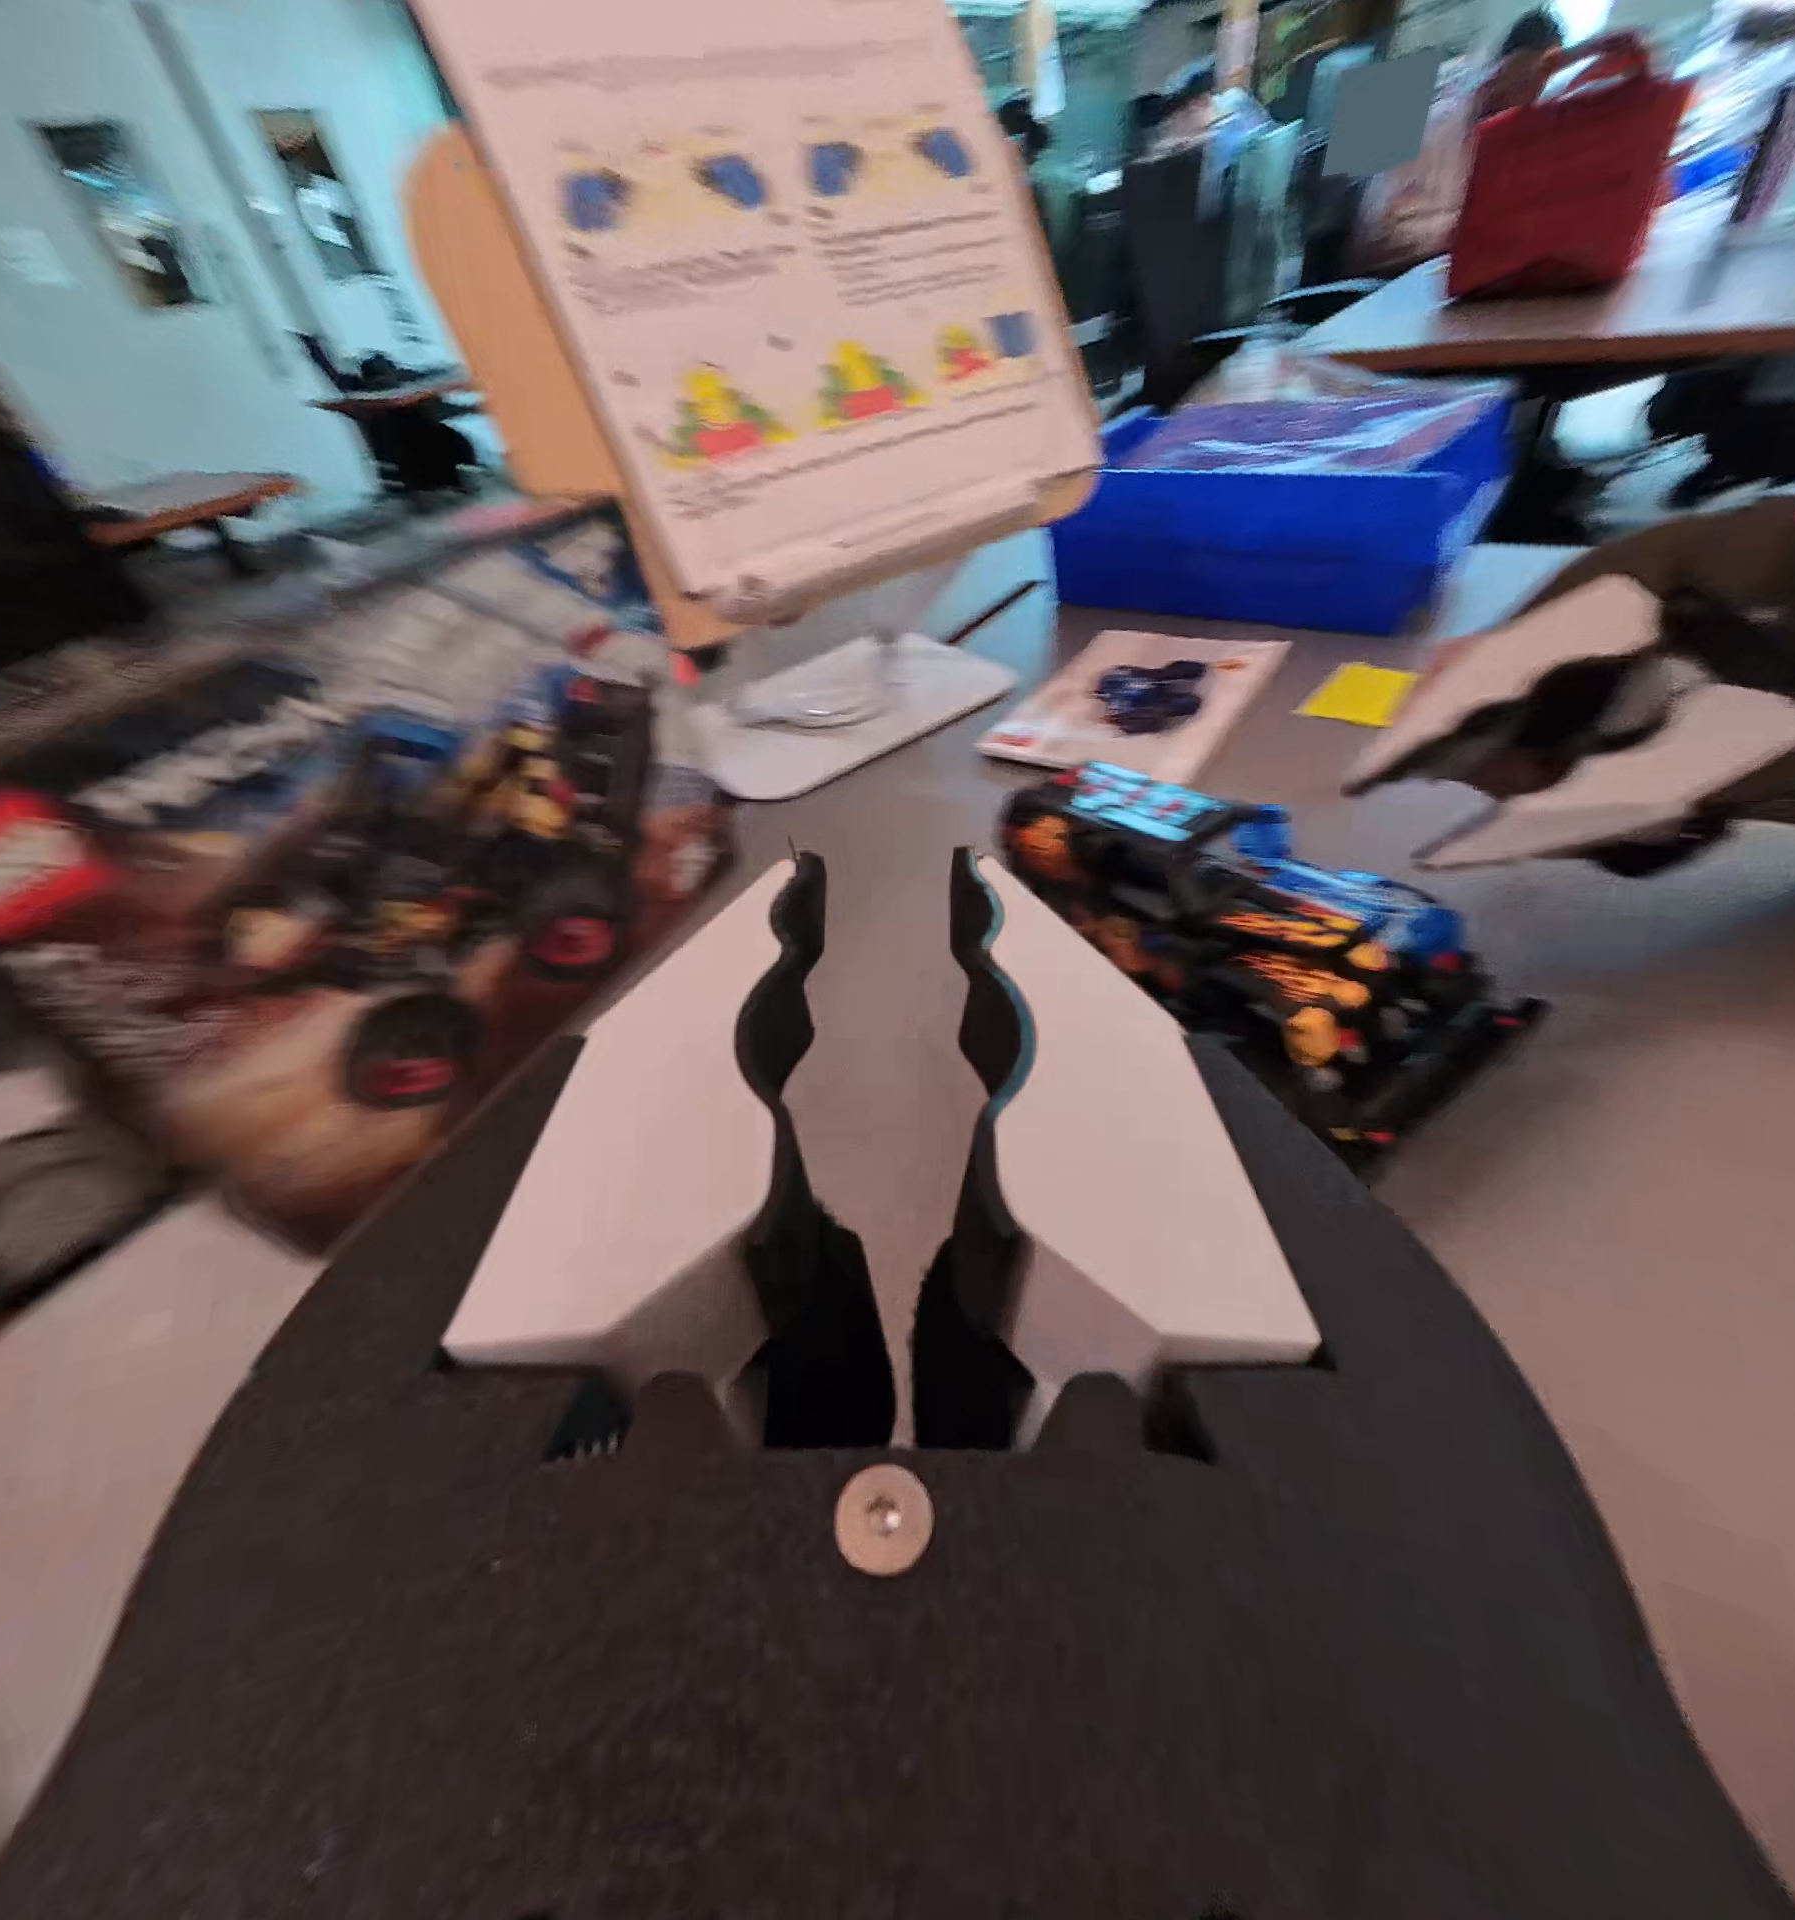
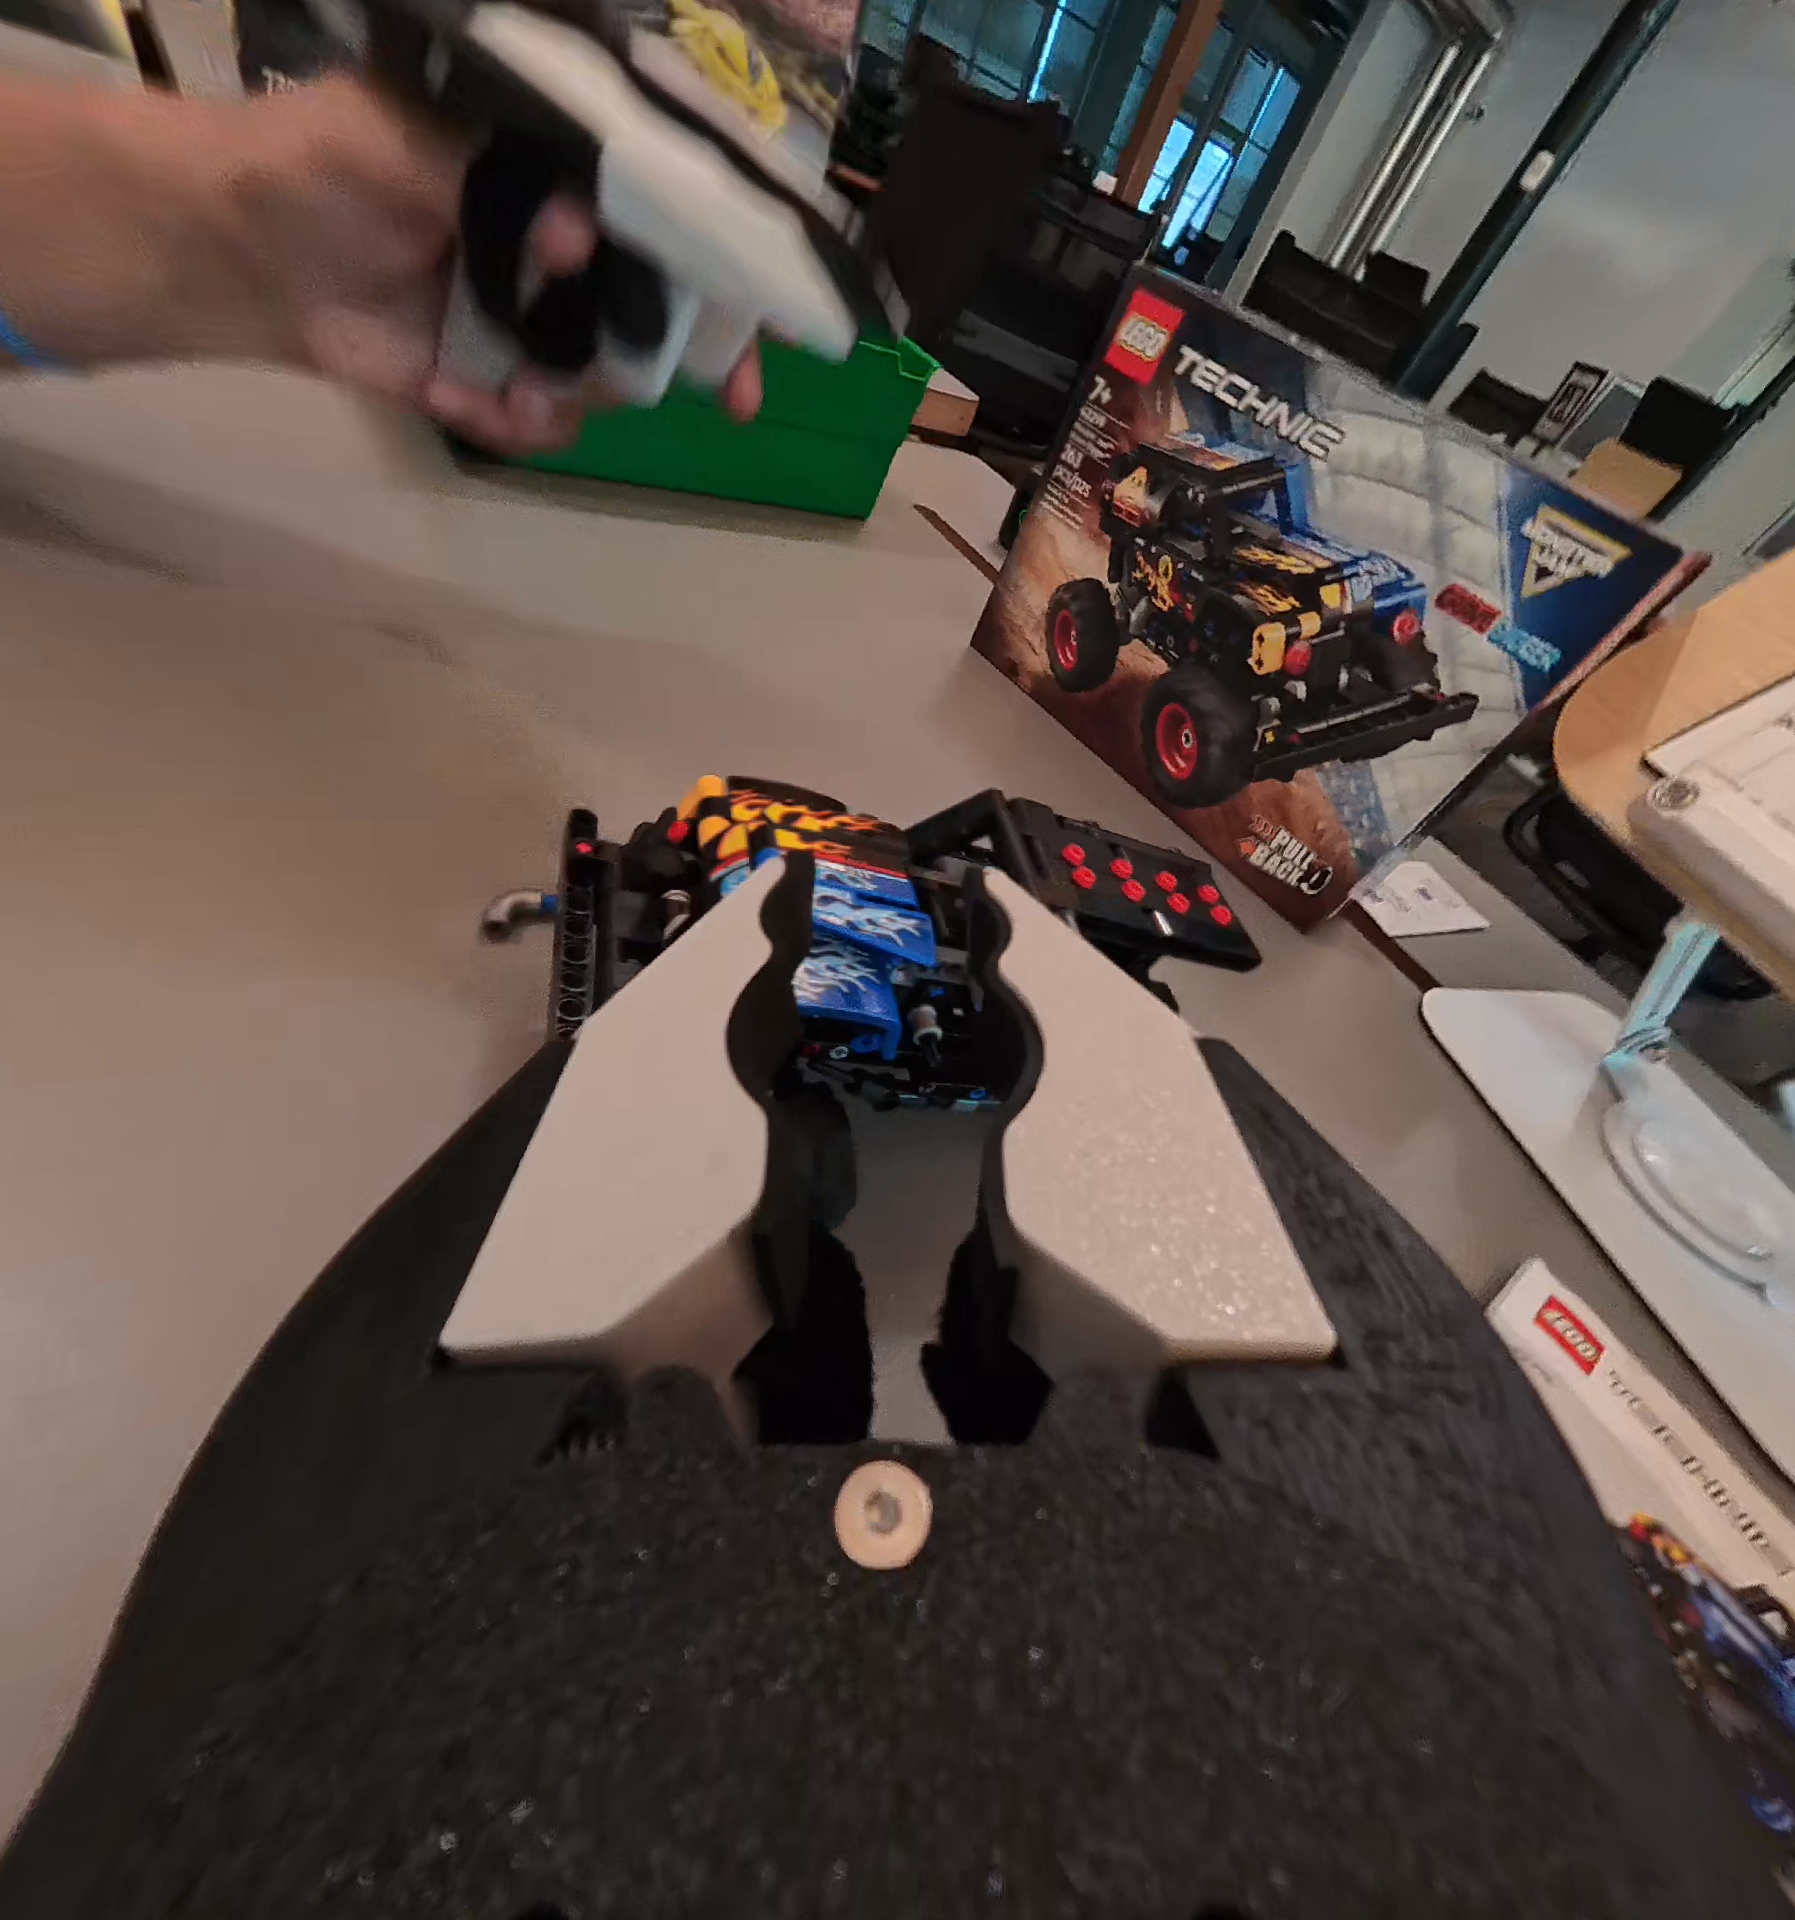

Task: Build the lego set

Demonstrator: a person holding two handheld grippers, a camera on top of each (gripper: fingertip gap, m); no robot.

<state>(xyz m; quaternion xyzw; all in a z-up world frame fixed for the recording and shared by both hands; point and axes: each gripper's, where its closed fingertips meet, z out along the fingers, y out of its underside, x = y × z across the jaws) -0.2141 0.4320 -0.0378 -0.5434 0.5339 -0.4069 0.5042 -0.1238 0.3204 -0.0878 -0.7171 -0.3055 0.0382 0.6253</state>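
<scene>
Toy truck (image 2: 872, 925), black with blue and orange flame panels, lies on the grey worktop (image 2: 249, 831) at centre frame. My right gripper (image 2: 877, 883) has its fingers parted, empty, tips framing the blue panels; contact I can't tell. I'd judge squaring both pads on solid bodywork matters most. My left gripper (image 1: 882, 862), also parted and empty, hovers just left of the truck, the set's box (image 1: 301, 883) beyond.

Your left wrist camera looking low across the table (image 1: 1651, 1299), toy truck (image 1: 1257, 956) near ahead-right, your right wrist camera close behind that truck (image 2: 851, 914), both sharing truck, box (image 2: 1319, 644) and stand.
</scene>
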